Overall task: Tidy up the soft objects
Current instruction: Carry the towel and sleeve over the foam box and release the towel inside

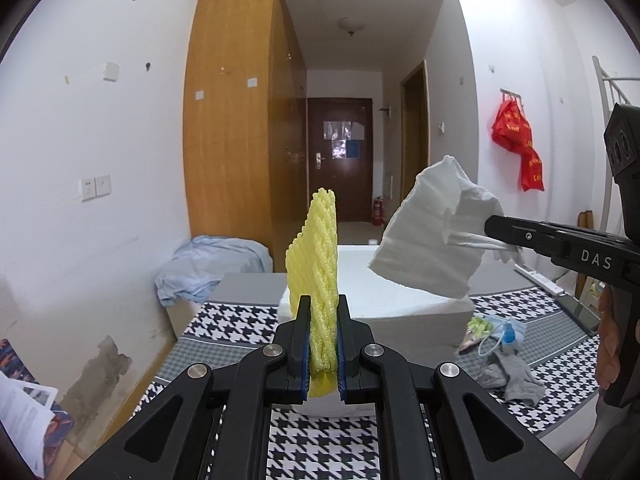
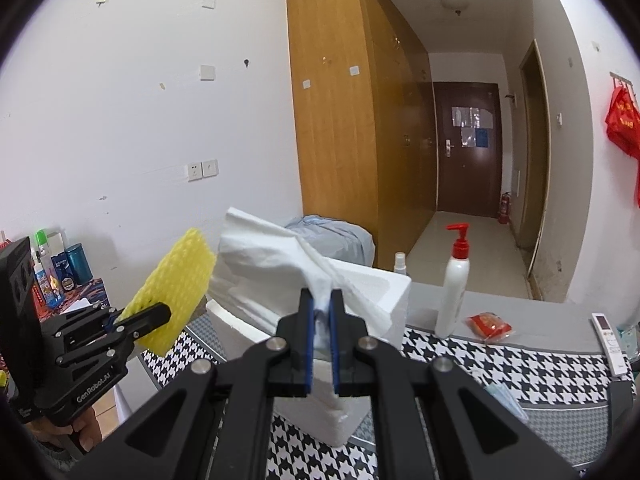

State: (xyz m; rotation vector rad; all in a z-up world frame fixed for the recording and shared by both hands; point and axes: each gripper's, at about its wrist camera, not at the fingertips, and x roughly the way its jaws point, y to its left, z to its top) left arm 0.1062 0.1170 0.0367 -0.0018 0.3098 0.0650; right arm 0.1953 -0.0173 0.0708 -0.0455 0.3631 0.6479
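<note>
**Both grippers loaded, over the foam box**

I read this as the carry-to-box step: each hand has a soft item up in the air, none yet dropped.

Left gripper [image 1: 323, 344]: jaws pressed together on the yellow foam net [image 1: 316, 264], which stands upright out of the pads. Right gripper [image 2: 321, 332]: jaws pinching the white tissue [image 2: 276, 256] by a bunched corner; the rest fans out up and to the left.

Both items hang above the white foam box [image 1: 416, 320] on the houndstooth cloth [image 1: 320, 440], tissue over its right part, net over the near left edge.

Next move, my guess: bring each tip over the box opening, lower, then part the jaws. The box interior is hidden from me, so I can't tell what's already in.

A grey sock [image 1: 516, 376] and a face mask [image 1: 504, 332] lie right of the box, probably still to be collected.
</note>
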